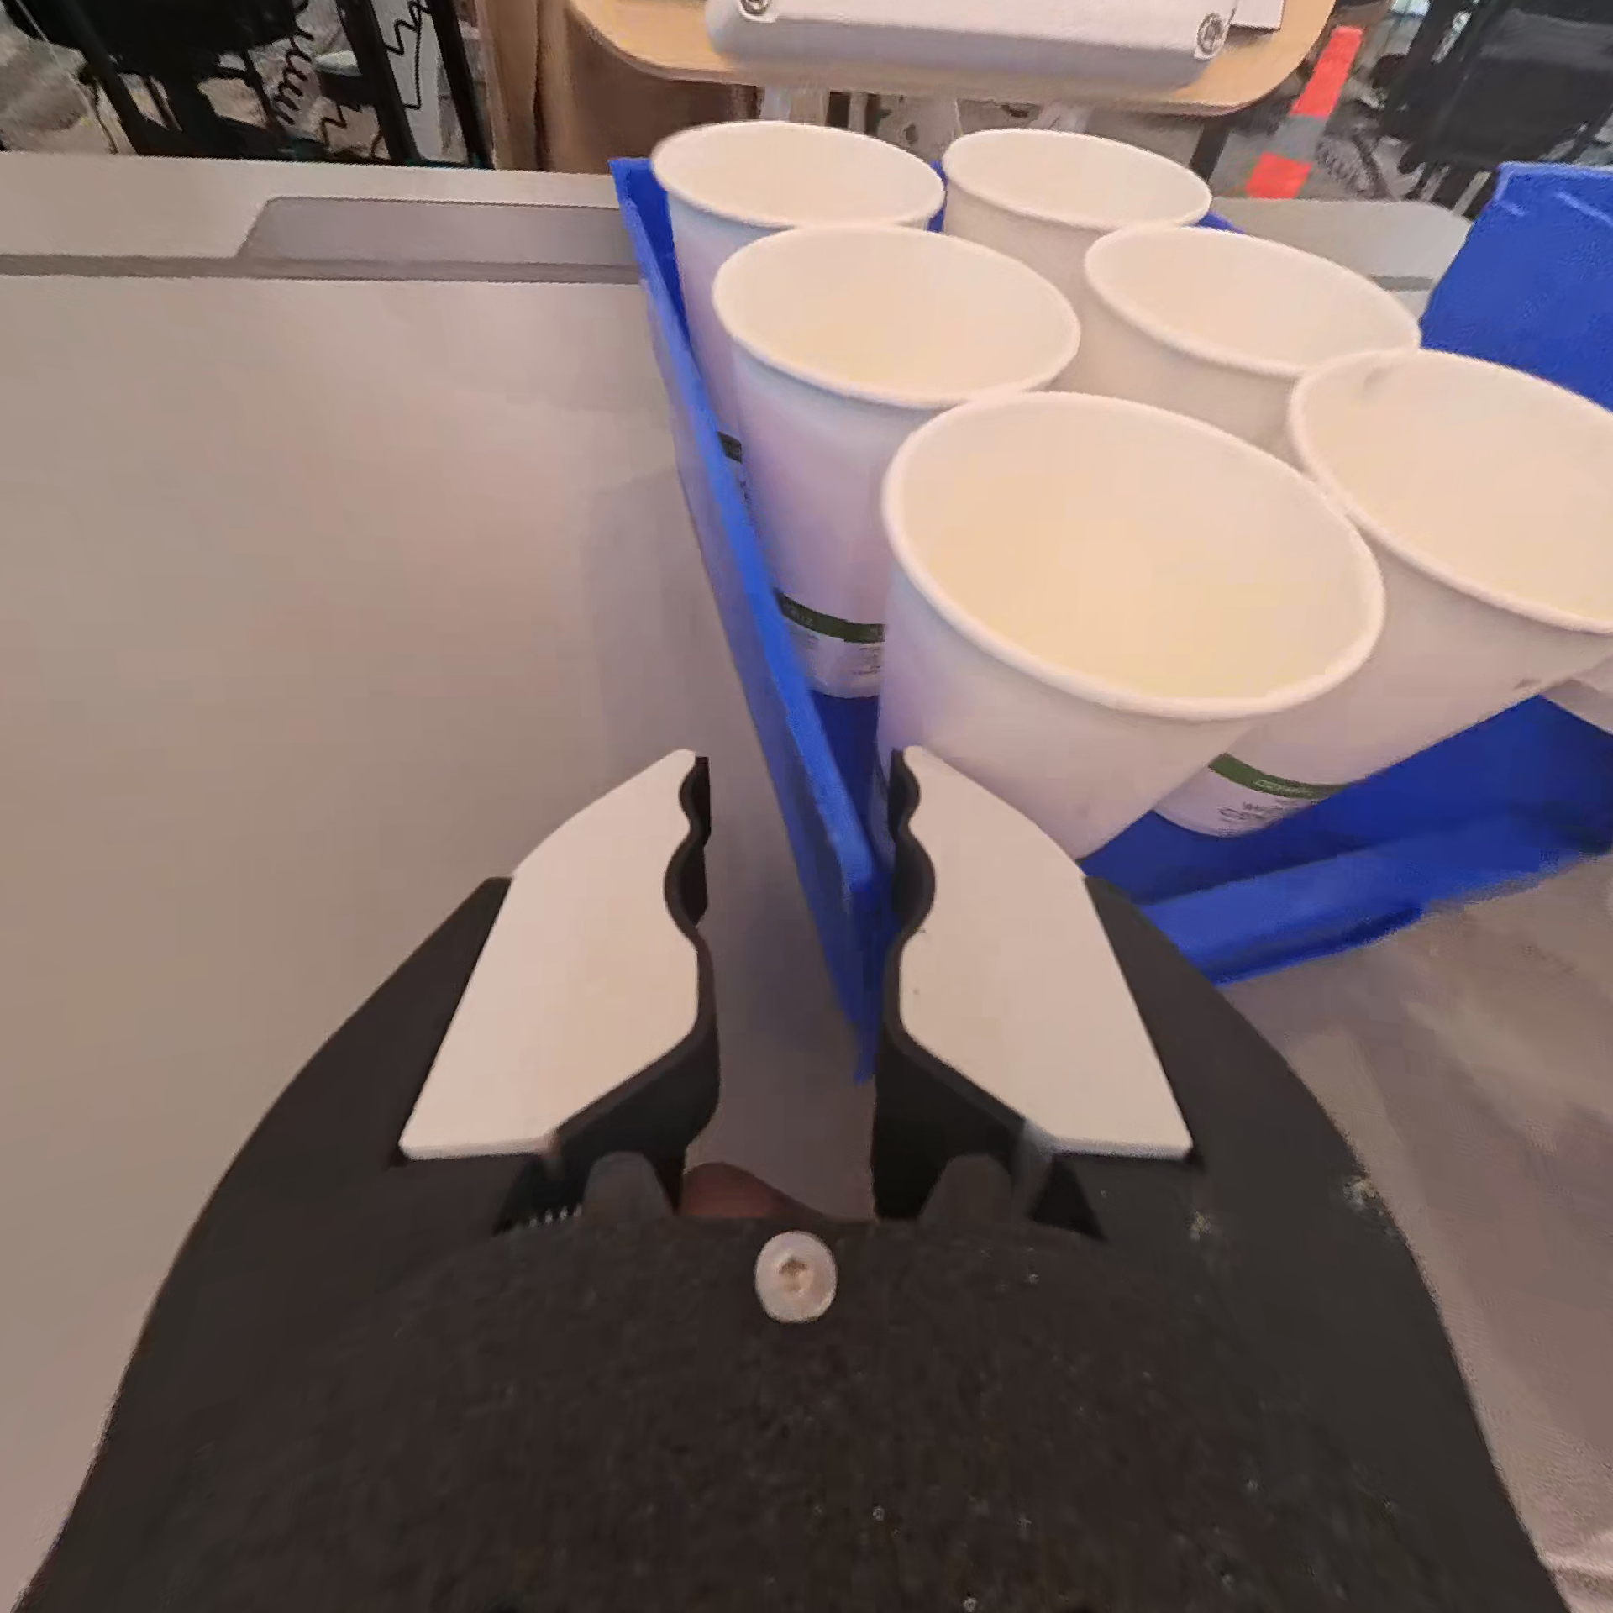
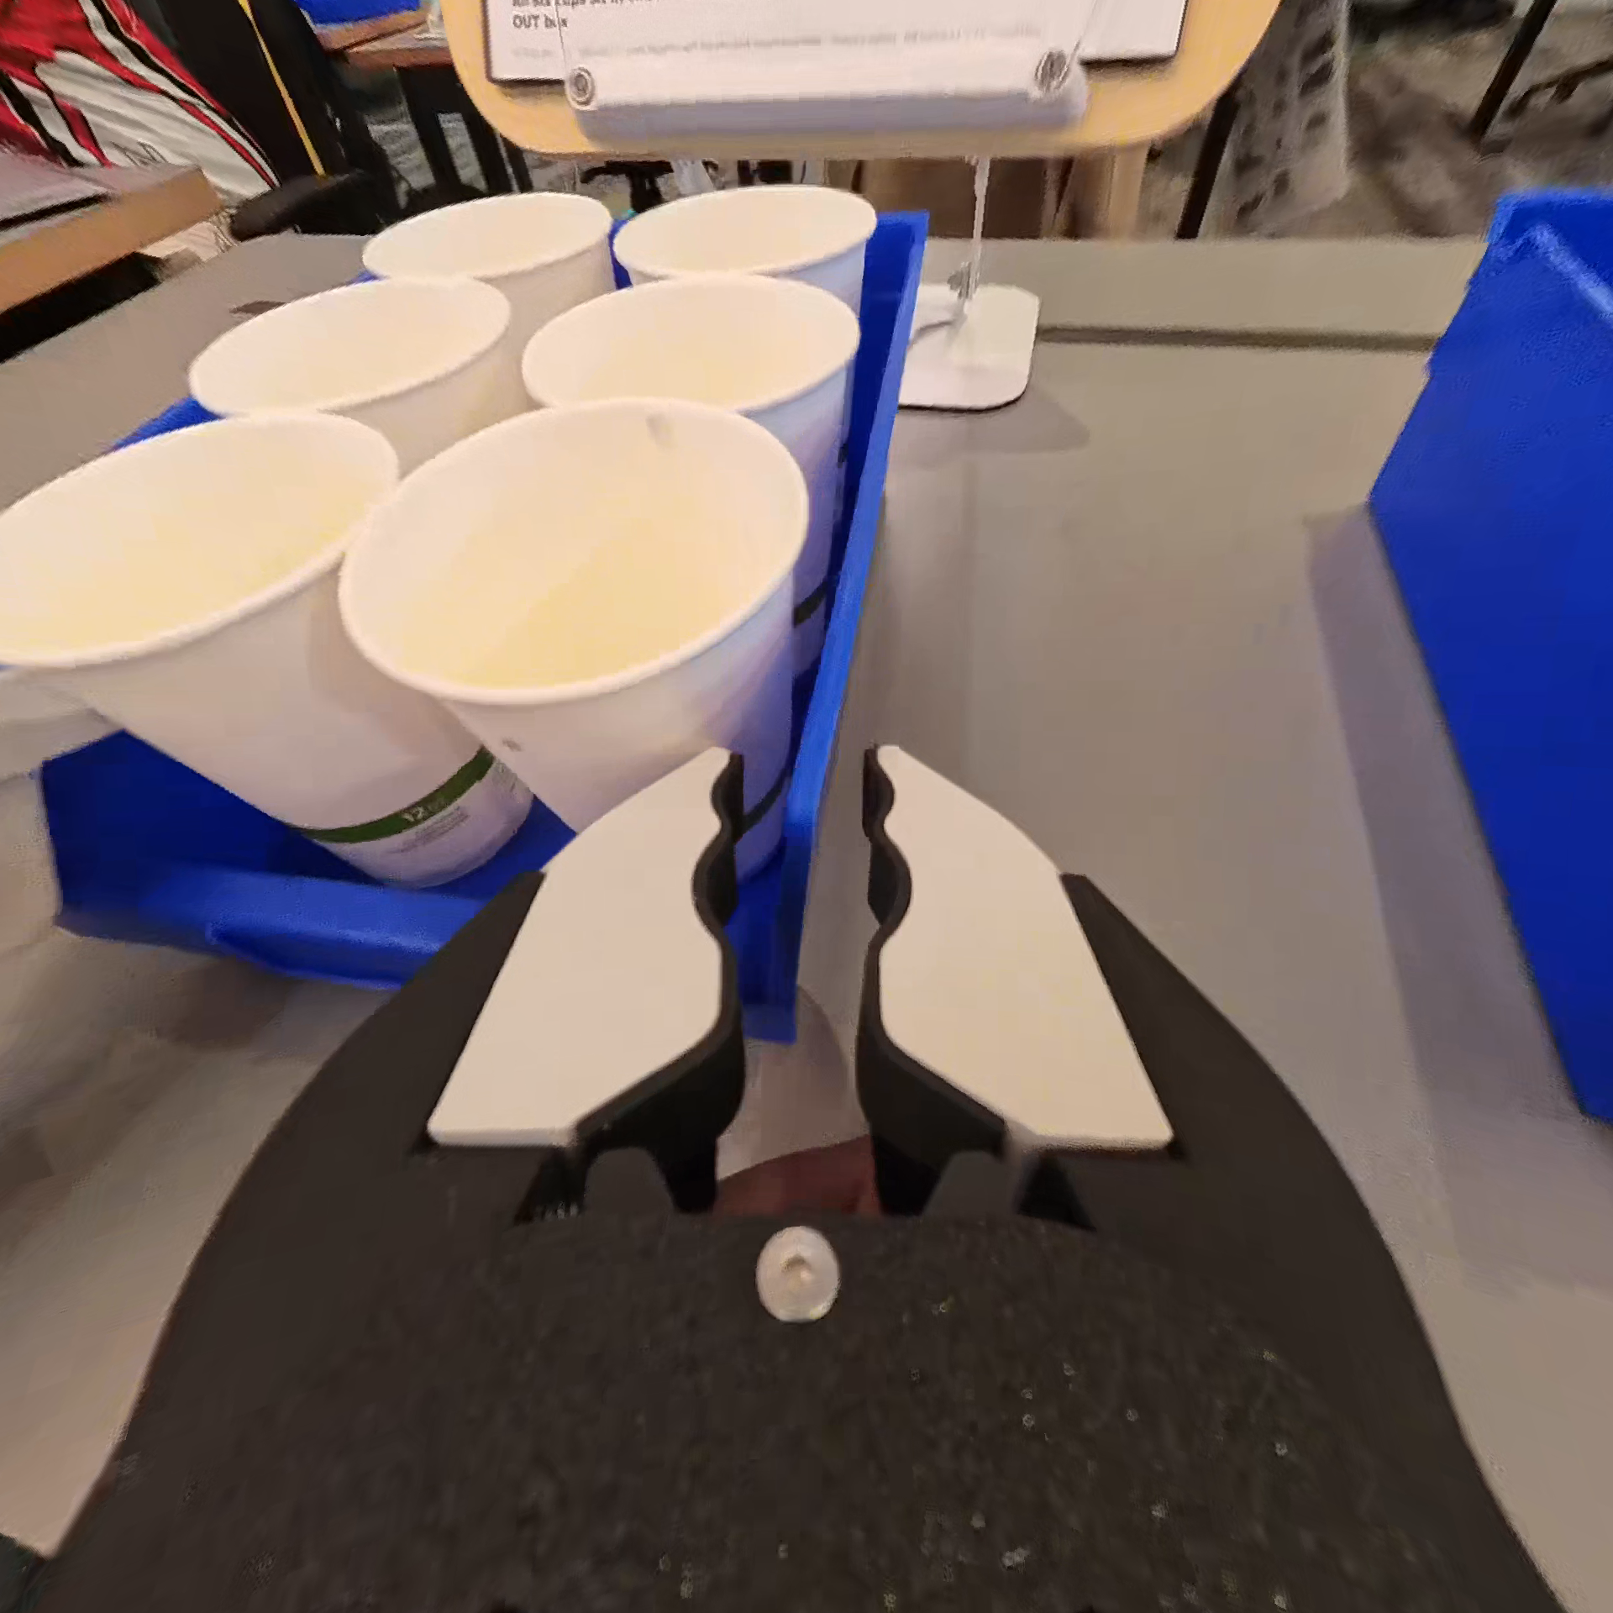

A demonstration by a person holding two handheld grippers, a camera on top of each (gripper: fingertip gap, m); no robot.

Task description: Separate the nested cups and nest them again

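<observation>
The left gripper (image 1: 794,777), two black fingers faced with pale grey plates, straddles the left side wall of the shallow blue plastic tray (image 1: 768,611): its jaws stand apart with a clear gap, the tray wall's near end running up between them and lying close against the right finger, though whether it touches I cannot tell. The right gripper (image 2: 799,764) of the same make straddles the tray's (image 2: 838,611) opposite side wall in the same way, jaws apart, the wall's near end between them and nearer the left finger — the blur hides whether there is contact. Inside the tray stand six white paper cups (image 1: 1126,559), open mouths up, in two rows of three running away from the grippers; none is nested in another. The same cups (image 2: 567,541) fill the tray in the right wrist view, the nearest ones leaning outward in the wide lens, and green-and-white printed bands show low on several. The tray rests on a grey table top (image 1: 349,567). Just right of the tray, well apart from it, stands a taller blue plastic bin (image 2: 1519,611), only partly in view. Beyond the tray's far end a white sign stand (image 2: 969,349) sits on the table, its foot near the tray's far right corner, with a pale wooden board (image 2: 873,122) behind it.
</observation>
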